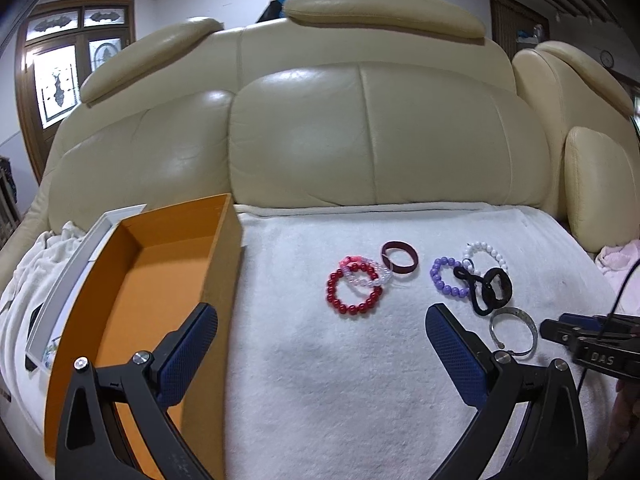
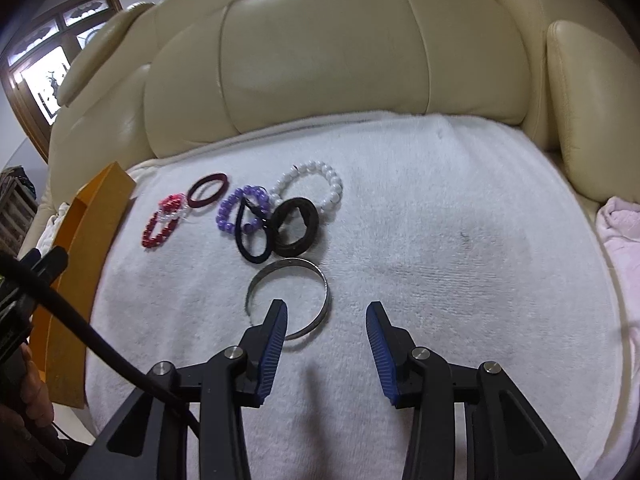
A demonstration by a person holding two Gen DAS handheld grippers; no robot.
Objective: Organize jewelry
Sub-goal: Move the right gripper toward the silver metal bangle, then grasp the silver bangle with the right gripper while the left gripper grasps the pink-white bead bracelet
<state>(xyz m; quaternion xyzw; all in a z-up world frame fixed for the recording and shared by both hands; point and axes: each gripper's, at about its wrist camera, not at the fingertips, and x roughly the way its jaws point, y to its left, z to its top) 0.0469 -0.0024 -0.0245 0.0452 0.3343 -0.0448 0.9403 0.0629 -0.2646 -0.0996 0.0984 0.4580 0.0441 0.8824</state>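
towel: white terry, rough | sofa: glossy leather | bangle: shiny metal | box: matt cardboard

The only writing that can be read is "DAS", in pale capital letters on the black body of the right gripper where it enters the left wrist view from the right edge (the letters sit near). Nothing else in either view carries legible text, numbers or labels.

Left wrist view faces the sofa backrest from low over the white towel, orange box at 9 o'clock. Right wrist view sits nearer, angled downward. Both share the bracelets.
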